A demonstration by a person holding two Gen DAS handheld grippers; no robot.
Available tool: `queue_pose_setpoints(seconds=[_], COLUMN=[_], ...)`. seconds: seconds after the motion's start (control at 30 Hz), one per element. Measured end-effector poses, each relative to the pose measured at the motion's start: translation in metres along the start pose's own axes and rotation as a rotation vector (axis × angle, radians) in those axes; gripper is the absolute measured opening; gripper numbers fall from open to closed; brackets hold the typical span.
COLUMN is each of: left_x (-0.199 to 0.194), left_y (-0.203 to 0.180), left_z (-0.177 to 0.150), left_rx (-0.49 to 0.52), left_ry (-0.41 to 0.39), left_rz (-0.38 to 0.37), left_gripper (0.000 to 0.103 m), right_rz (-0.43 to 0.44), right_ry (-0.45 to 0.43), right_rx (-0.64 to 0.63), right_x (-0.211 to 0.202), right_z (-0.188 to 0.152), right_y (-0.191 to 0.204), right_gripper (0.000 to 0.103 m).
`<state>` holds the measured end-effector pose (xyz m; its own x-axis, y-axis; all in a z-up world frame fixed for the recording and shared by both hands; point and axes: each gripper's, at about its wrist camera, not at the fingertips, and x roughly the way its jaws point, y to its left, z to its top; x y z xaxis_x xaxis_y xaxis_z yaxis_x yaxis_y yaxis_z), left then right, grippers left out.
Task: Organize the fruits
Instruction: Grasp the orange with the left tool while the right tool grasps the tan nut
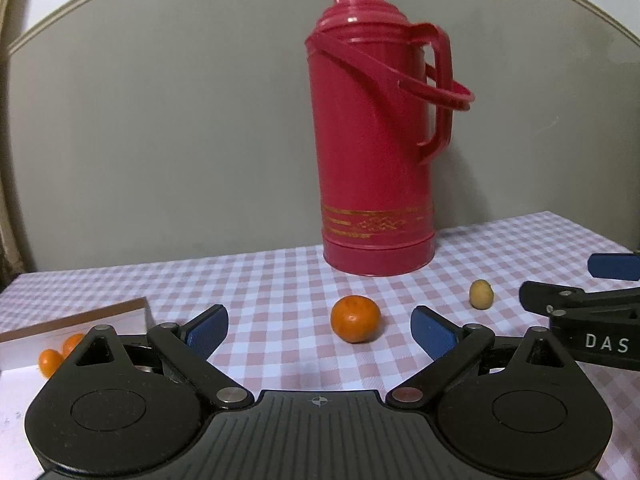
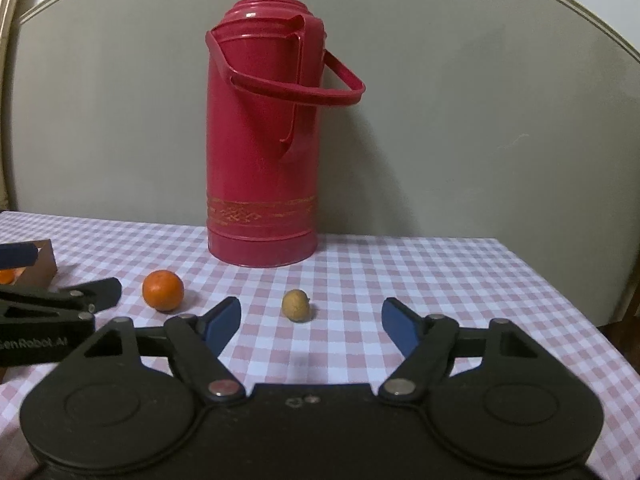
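**Two loose fruits, each lying dead ahead of its own gripper**

The orange mandarin (image 1: 355, 319) is sitting on the checked tablecloth (image 1: 280, 280), in front of the red thermos (image 1: 376, 140) and slightly to its left. It is lying almost squarely on the line between the left gripper's (image 1: 319, 330) blue pads (image 1: 208, 332), a little beyond their tips and touching neither. Those jaws are standing wide apart with nothing in them. Being nearly round, the mandarin is offering no long axis to line up with, so the approach looks to depend only on going straight ahead.

To its right, the small yellowish-brown fruit (image 2: 296, 305) is resting near the thermos base. It is sitting in front of the right gripper (image 2: 311, 326), a shade left of centre between that gripper's pads (image 2: 400, 328) and just past them. These jaws are also parted and empty, though less widely than the left pair. The fruit seems slightly taller than wide and is standing upright.

So each hand is nearer one fruit: the left to the mandarin, the right to the small one, and the two grippers are working side by side without crossing.

At the far left, a shallow box (image 1: 80, 320) is holding two more small oranges (image 1: 56, 356), which is probably where the loose fruit is going.
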<state>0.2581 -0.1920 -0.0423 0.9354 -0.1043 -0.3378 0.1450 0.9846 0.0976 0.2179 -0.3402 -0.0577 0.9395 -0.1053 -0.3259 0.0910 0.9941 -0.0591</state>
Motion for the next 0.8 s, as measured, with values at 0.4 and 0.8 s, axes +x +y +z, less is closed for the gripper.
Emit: queue_pose_setpoints(seconds=[0.4, 0.8], left_x=[0.048, 0.081], left_y=[-0.01, -0.021], left_z=[0.005, 0.006], left_rx=[-0.011, -0.02], left_ry=[0.09, 0.174], left_rz=[0.003, -0.005], left_gripper=[0.087, 0.079], right_rz=[0.045, 0.082], right_ry=[0.085, 0.176], right_rx=[-0.011, 0.019], right_x=[0.047, 0.083], right_z=[0.007, 0.006], right_y=[-0.003, -0.006], right_gripper=[0.059, 0.045])
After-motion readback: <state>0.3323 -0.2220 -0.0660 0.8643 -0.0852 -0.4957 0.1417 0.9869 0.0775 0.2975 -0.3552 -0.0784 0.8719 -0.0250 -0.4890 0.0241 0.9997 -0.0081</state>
